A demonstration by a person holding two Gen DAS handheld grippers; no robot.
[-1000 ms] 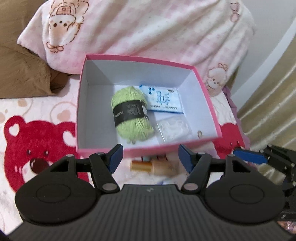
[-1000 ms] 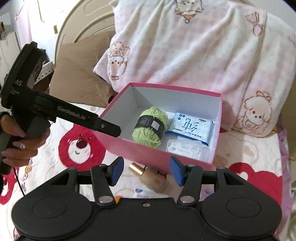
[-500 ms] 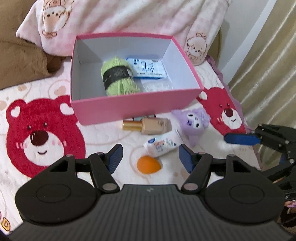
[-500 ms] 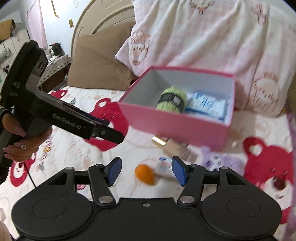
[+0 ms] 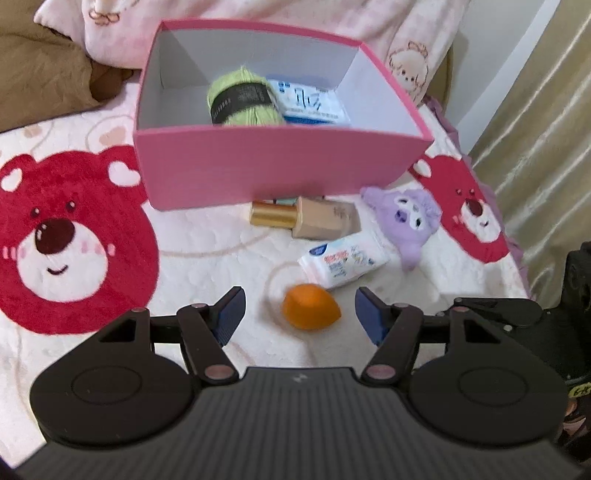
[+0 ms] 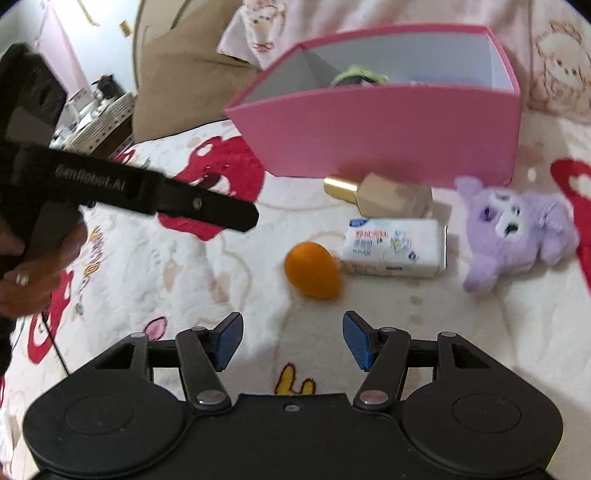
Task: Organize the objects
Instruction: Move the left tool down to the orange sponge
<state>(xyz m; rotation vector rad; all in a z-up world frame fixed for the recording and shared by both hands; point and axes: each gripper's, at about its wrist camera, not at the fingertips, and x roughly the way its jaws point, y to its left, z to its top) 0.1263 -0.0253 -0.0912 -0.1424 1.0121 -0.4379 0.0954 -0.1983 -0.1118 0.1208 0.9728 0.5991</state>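
Observation:
A pink box (image 5: 280,162) (image 6: 388,136) stands on the bed and holds a green yarn ball (image 5: 242,98) and a blue tissue pack (image 5: 312,101). In front of it lie a beige bottle with a gold cap (image 5: 306,219) (image 6: 384,194), a white wipes pack (image 5: 343,264) (image 6: 393,247), a purple plush toy (image 5: 406,221) (image 6: 513,229) and an orange egg-shaped sponge (image 5: 310,312) (image 6: 314,269). My left gripper (image 5: 299,321) is open and empty, just short of the sponge. My right gripper (image 6: 291,341) is open and empty, a little short of the sponge.
The bed cover (image 5: 207,254) is white with red bear prints. A pink checked blanket (image 5: 369,22) and a brown pillow (image 5: 40,74) lie behind the box. A beige curtain (image 5: 546,129) hangs at the right. The left gripper's body (image 6: 110,188) crosses the right wrist view.
Both grippers have pulled back from the box and dropped lower toward the bed. The loose things in front of the box have come into view. Both jaws stay open.

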